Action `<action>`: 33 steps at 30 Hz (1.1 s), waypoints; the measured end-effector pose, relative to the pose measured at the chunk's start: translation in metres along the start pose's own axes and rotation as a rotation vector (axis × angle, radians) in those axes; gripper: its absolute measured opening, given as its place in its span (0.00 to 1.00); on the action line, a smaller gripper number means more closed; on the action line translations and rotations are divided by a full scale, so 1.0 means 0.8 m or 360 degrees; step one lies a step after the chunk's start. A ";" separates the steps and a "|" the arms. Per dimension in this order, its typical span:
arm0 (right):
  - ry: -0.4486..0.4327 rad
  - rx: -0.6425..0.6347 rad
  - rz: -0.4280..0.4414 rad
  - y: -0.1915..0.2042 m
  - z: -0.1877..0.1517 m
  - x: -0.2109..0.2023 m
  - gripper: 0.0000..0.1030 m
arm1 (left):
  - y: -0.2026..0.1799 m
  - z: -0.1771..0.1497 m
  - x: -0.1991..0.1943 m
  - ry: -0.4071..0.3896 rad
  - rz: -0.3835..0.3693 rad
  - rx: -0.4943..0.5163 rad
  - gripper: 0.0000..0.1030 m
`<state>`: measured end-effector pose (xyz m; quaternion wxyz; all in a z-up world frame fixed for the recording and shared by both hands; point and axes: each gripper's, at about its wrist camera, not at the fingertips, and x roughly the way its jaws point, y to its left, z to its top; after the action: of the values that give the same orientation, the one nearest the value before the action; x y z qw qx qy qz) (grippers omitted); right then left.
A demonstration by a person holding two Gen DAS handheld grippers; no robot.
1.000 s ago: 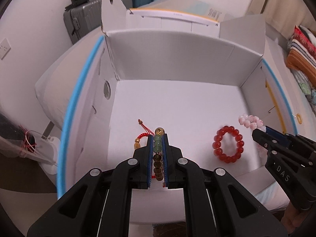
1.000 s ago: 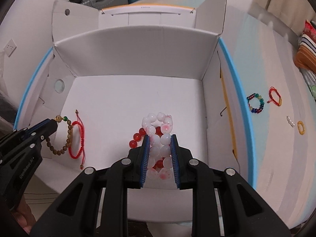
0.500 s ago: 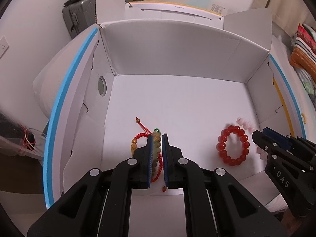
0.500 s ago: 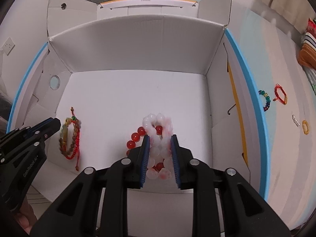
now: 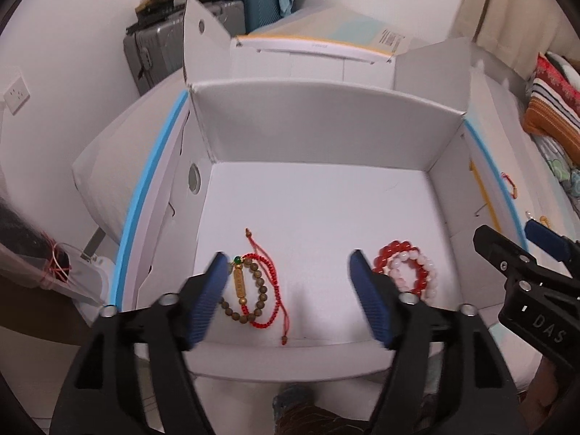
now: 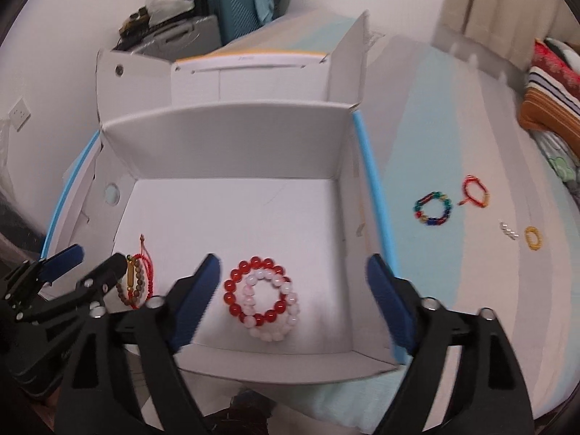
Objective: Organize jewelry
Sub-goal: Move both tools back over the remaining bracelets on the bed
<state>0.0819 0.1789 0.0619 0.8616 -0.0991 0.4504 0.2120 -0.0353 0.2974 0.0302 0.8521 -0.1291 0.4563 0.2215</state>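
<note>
bracelets lie dropped in the box, both the left gripper and right gripper gaping empty; next comes fetching the colourful one off the bed.

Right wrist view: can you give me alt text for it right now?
The right gripper hangs open over a white cardboard box, above a red bead bracelet overlapping a pink bead bracelet. The open left gripper sits at left; more jewelry lies outside on the bedsheet.
</note>
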 end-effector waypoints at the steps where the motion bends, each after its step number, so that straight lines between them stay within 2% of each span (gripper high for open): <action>1: -0.0016 0.0018 -0.0006 -0.005 0.000 -0.007 0.86 | -0.003 0.000 -0.007 -0.0016 -0.0001 0.0004 0.79; 2: -0.0029 0.0037 -0.0014 -0.011 0.000 -0.014 0.89 | -0.007 0.001 -0.013 -0.0030 -0.0001 0.0008 0.84; 7: -0.0087 0.0122 -0.0057 -0.038 -0.005 -0.048 0.93 | -0.027 0.001 -0.048 -0.0115 -0.0019 0.0049 0.94; 21: -0.0160 0.0301 -0.0150 -0.124 -0.037 -0.147 0.93 | -0.102 -0.012 -0.131 -0.0219 -0.0121 0.0195 0.94; 29: -0.0188 0.0376 -0.0216 -0.200 -0.054 -0.186 0.93 | -0.163 -0.014 -0.152 -0.0248 -0.0178 0.0277 0.94; 33: -0.0210 0.0419 -0.0262 -0.240 -0.059 -0.191 0.93 | -0.203 -0.016 -0.147 -0.0228 -0.0271 0.0317 0.94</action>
<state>0.0575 -0.0513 0.1562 0.9094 -0.0078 0.4070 0.0858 -0.0211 0.1204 0.1240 0.9068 -0.0661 0.4013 0.1106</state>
